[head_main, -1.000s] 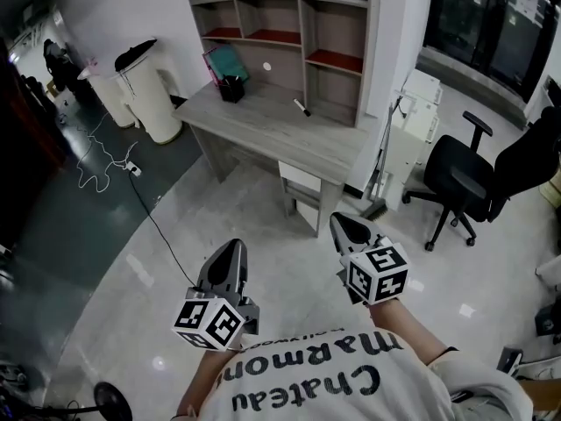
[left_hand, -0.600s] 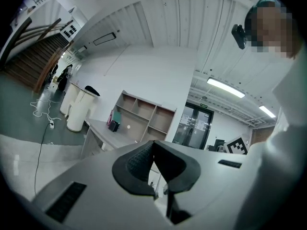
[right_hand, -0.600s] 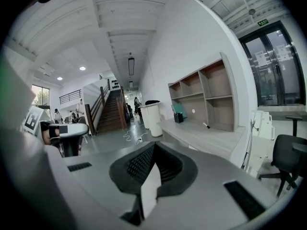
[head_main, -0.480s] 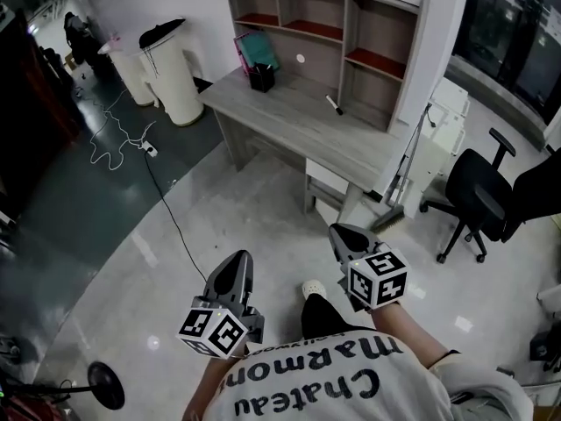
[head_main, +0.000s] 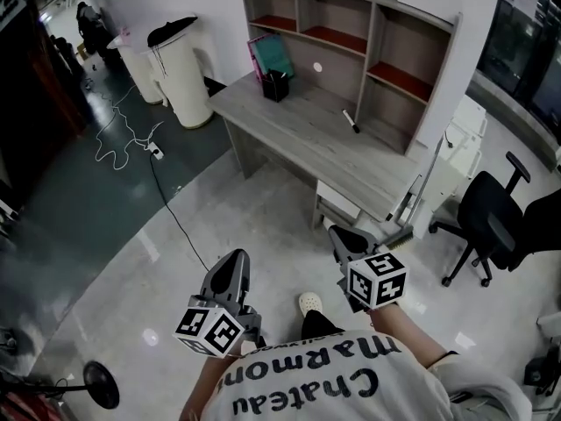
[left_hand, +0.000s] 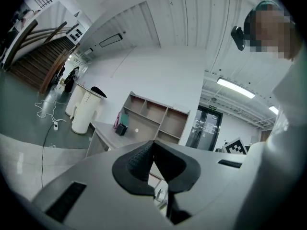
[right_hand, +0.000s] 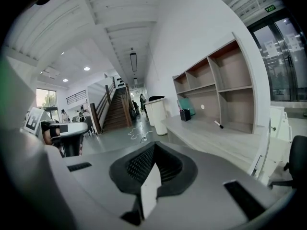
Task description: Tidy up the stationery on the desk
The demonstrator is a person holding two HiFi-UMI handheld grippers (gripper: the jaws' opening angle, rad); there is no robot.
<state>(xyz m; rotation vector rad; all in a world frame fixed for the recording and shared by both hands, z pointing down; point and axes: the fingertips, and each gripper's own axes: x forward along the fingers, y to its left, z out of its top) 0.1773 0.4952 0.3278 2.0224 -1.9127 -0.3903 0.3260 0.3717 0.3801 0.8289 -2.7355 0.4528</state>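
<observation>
A grey wooden desk (head_main: 298,130) with a shelf hutch stands ahead of me, some way across the floor. On it are a black pen holder (head_main: 276,84), a teal and pink book (head_main: 267,55) leaning behind it, and a black-and-white marker (head_main: 351,121) lying near the hutch. My left gripper (head_main: 231,266) and right gripper (head_main: 342,235) are held out low over the floor, well short of the desk. Both are shut with nothing in them. In the right gripper view the marker (right_hand: 218,124) and pen holder (right_hand: 185,114) show beyond the shut right gripper (right_hand: 154,145). The left gripper (left_hand: 153,143) faces the desk (left_hand: 108,133).
Two white bins (head_main: 184,68) stand left of the desk, with a cable and power strip (head_main: 158,152) on the floor. A white unit (head_main: 460,156) and a black office chair (head_main: 495,222) are on the right. My shoe (head_main: 308,303) shows between the grippers.
I have walked toward the desk: it now looks larger and sits further right. Both grippers came along, still shut. A shoe has come into view.
</observation>
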